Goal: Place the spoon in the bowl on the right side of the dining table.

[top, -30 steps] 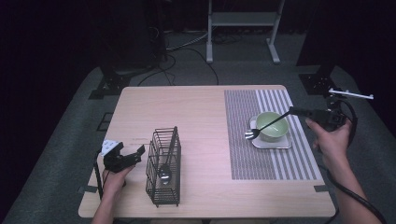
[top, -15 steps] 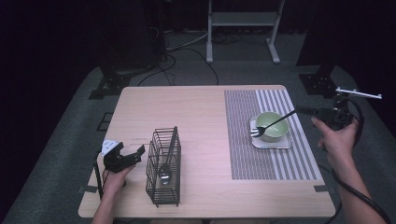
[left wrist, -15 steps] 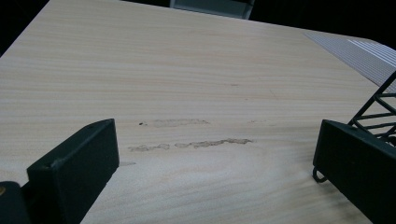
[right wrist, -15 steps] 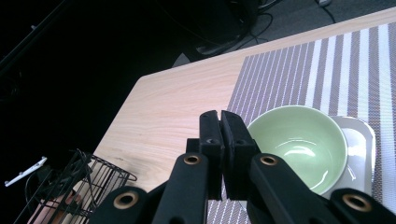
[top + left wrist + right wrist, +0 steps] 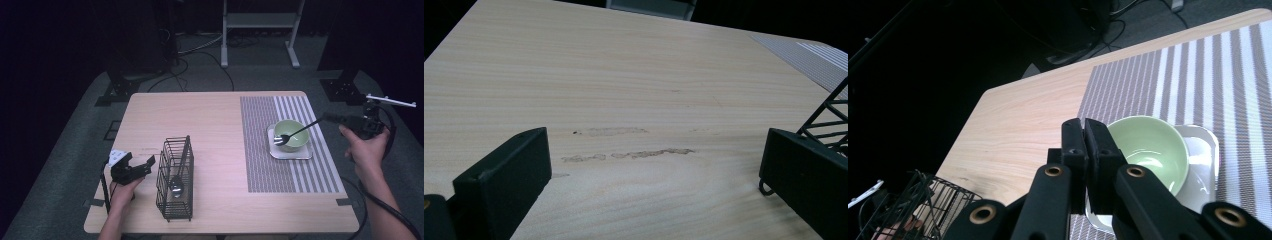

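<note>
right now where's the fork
In the high view the fork is on the table's right side, clamped by its handle in the right gripper, its head over the near-left rim of the green bowl on the striped mat.

Table (image 5: pixel 200 130) is seen as pale wood-grain, matt, with faint smeared marks. Rack (image 5: pixel 175 180) is made of thin black wire, probably coated metal. Placemat (image 5: pixel 260 150) is shown as woven, striped grey-white cloth-like weave. Bowl (image 5: pixel 1148 150) is rendered smooth, glossy green. Fork (image 5: pixel 295 134) looks dark, matt. Gripper jaws appear matt black plastic.
</note>
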### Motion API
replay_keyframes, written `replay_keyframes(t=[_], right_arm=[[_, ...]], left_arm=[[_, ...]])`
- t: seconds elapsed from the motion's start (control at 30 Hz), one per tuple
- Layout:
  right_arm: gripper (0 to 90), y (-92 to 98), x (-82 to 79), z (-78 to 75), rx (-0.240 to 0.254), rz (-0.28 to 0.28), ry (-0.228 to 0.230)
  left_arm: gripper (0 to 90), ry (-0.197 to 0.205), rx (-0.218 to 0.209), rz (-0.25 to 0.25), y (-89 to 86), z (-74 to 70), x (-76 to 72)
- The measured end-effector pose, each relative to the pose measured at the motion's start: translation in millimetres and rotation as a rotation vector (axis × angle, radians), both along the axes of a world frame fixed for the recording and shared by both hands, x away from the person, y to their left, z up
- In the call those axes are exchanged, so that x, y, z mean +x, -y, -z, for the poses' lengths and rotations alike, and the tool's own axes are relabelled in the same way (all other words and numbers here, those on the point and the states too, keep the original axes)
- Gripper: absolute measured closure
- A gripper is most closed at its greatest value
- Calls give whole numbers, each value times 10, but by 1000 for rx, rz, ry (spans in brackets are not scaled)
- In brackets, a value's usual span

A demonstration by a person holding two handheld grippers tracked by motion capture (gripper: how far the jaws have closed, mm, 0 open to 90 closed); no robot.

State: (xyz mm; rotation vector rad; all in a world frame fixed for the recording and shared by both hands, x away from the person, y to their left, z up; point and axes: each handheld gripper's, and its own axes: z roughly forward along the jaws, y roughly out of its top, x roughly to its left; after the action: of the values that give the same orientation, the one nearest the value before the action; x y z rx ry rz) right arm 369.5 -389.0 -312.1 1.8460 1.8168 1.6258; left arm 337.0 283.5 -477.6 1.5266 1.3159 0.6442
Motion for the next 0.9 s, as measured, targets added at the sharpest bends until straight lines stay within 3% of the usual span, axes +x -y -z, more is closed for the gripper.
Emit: replay_keyframes(t=[0.9], right_arm=[[874,198,34,104,-9,93,-21]], left_arm=[[0,-1,2,1,-2,0,-1]])
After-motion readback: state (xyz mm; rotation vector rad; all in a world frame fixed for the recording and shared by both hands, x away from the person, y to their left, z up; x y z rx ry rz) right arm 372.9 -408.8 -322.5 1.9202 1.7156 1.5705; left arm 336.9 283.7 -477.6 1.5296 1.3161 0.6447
